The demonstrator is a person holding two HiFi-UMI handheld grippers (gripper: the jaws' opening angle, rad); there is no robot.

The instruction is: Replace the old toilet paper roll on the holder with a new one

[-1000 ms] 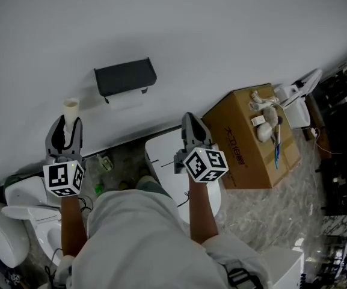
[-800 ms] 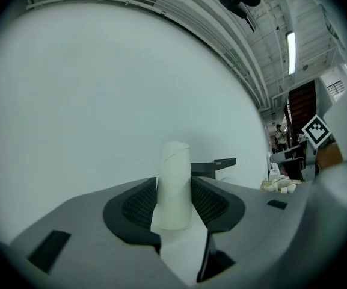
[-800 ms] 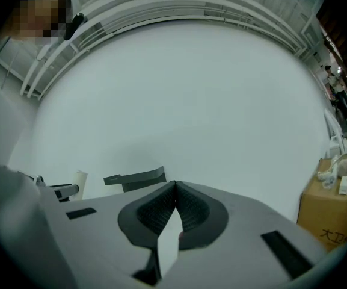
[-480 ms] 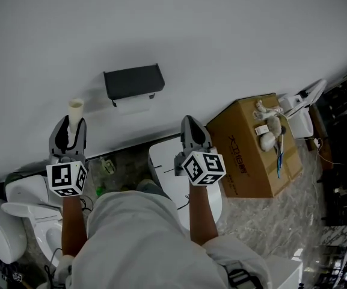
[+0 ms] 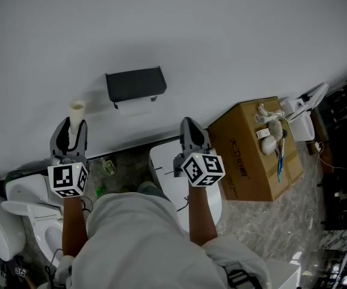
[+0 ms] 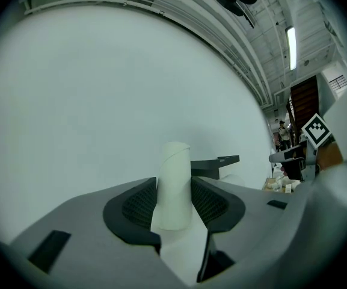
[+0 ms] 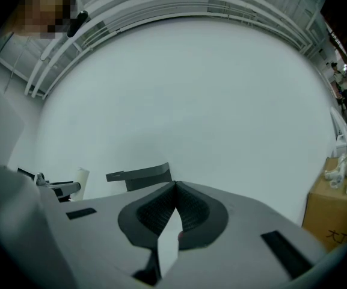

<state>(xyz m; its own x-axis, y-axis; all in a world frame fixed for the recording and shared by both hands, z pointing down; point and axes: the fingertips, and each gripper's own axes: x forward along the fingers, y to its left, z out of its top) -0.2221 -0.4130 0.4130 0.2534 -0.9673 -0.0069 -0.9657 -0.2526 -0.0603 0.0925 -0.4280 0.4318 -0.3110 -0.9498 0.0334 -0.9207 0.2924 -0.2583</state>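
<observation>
A black toilet paper holder (image 5: 135, 85) is fixed on the white wall, with a white roll edge (image 5: 138, 103) showing under it. My left gripper (image 5: 70, 132) is shut on an empty cardboard tube (image 5: 76, 112), which stands upright between the pads (image 6: 174, 185), left of and below the holder (image 6: 216, 164). My right gripper (image 5: 191, 130) is shut with nothing in it, its pads meeting (image 7: 174, 198), below and right of the holder (image 7: 142, 177).
A white toilet lid (image 5: 166, 173) lies below the right gripper. A cardboard box (image 5: 251, 149) with small items on top stands at the right. White toilet fixtures (image 5: 23, 206) sit at the lower left. The person's torso fills the bottom middle.
The view has shifted a little, so the holder sits slightly further right and higher. Both grippers keep their places and grips.
</observation>
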